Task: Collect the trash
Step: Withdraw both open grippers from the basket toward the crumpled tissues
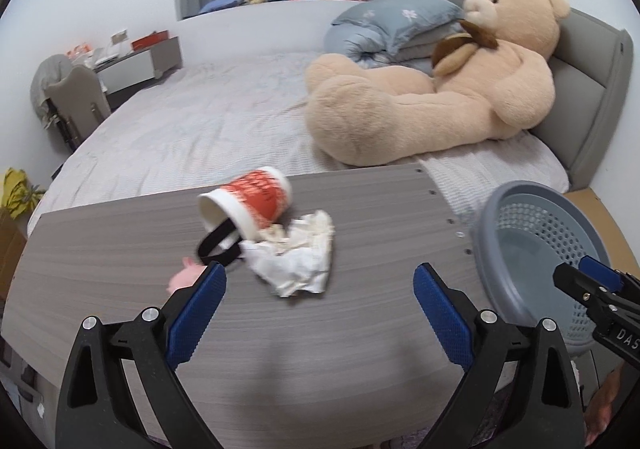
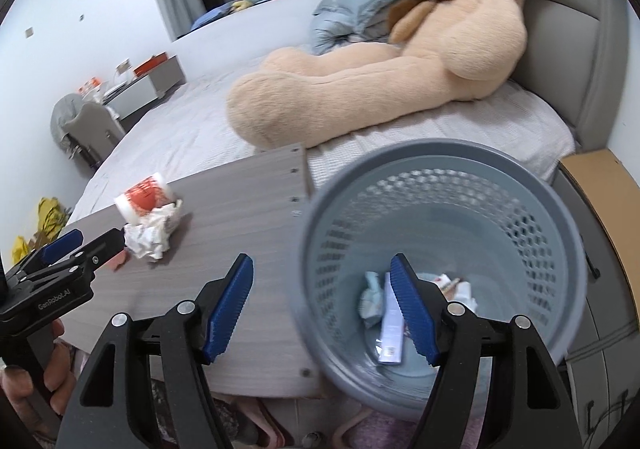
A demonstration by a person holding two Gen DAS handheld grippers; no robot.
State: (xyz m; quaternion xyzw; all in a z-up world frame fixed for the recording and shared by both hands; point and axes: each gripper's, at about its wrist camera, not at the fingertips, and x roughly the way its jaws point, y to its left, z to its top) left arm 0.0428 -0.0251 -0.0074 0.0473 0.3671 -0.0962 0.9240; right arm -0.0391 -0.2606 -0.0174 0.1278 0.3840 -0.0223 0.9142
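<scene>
Left wrist: cup [image 1: 252, 201] lying sideways, mouth toward camera.

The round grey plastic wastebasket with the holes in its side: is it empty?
No, the round grey plastic wastebasket already holds a white flat packet and some crumpled wrappers at its bottom.

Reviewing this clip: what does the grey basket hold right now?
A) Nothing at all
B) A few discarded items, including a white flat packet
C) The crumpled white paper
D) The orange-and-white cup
B: the right wrist view shows the basket with a white packet and other scraps at its bottom, while the cup and crumpled paper lie on the table.
</scene>
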